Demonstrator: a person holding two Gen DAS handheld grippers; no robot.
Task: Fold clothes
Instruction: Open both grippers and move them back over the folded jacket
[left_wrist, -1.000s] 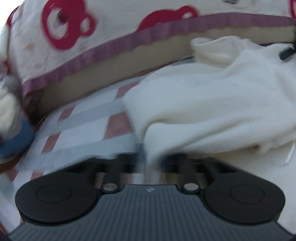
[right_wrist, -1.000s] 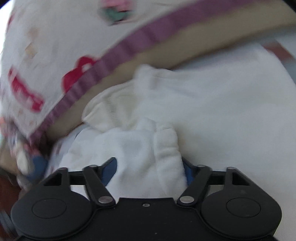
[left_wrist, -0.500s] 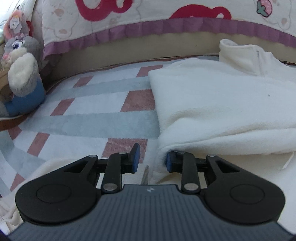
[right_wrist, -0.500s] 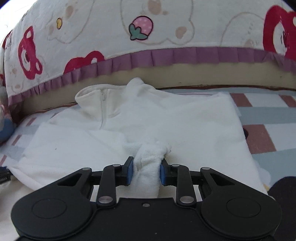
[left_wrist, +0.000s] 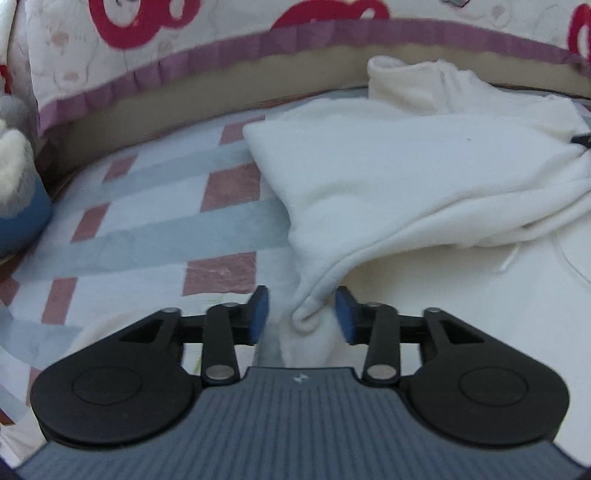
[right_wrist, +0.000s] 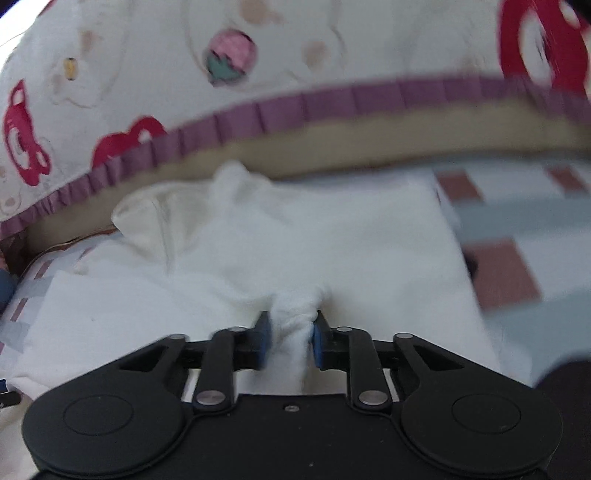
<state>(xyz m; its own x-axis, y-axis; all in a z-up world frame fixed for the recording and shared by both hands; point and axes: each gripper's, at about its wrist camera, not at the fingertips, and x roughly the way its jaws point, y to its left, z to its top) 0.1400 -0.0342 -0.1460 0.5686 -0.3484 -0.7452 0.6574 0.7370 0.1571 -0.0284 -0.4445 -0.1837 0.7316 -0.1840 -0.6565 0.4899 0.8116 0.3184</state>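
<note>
Fleece (left_wrist: 388, 177): cream, thick, folded flat on checked mat (left_wrist: 155, 221), collar at 12 o'clock. Left gripper (left_wrist: 301, 314) opening, hem fold loose between jaws. Right gripper (right_wrist: 291, 338) opening, bunched fleece still between pads.

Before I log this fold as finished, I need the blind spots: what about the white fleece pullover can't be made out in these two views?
- Left wrist view: the white fleece pullover is cut off by the right edge; the left tool, jaws opening, covers its near hem.
- Right wrist view: motion blur smears the pullover's collar; whether the right tool, jaws opening around a bunched fold, still presses it is unclear.
- Sleeves: neither view shows where they lie.
</note>
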